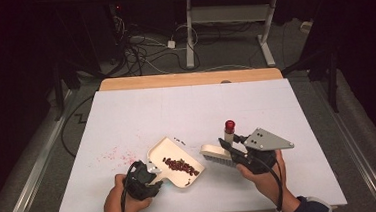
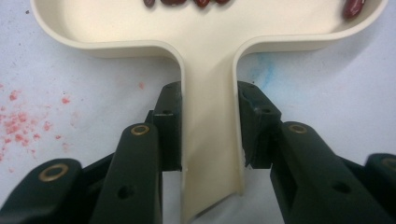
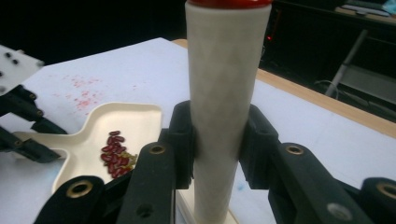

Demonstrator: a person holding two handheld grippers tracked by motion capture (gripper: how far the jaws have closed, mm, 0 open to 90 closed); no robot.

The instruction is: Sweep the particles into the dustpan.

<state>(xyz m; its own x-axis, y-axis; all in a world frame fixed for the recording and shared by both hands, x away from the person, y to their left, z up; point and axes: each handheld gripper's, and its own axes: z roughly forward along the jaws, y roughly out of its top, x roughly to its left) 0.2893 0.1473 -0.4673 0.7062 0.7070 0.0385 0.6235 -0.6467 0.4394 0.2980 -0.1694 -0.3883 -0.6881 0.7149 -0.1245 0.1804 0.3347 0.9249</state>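
High view: smooth cream dustpan (image 1: 176, 162), glossy beans (image 1: 181, 165).

Looks like a lab test bay from my feed: white-covered table (image 1: 127, 120) with wooden far edge, black curtains around, loose cables (image 1: 142, 49) on grey carpet beyond its far-left corner, adjustable desk frame (image 1: 230, 28) behind.

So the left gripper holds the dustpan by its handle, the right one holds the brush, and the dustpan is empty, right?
Not quite: the dustpan is not empty. The high view shows dark red beans lying in it. The left gripper does clamp its handle, and the right gripper holds the brush.
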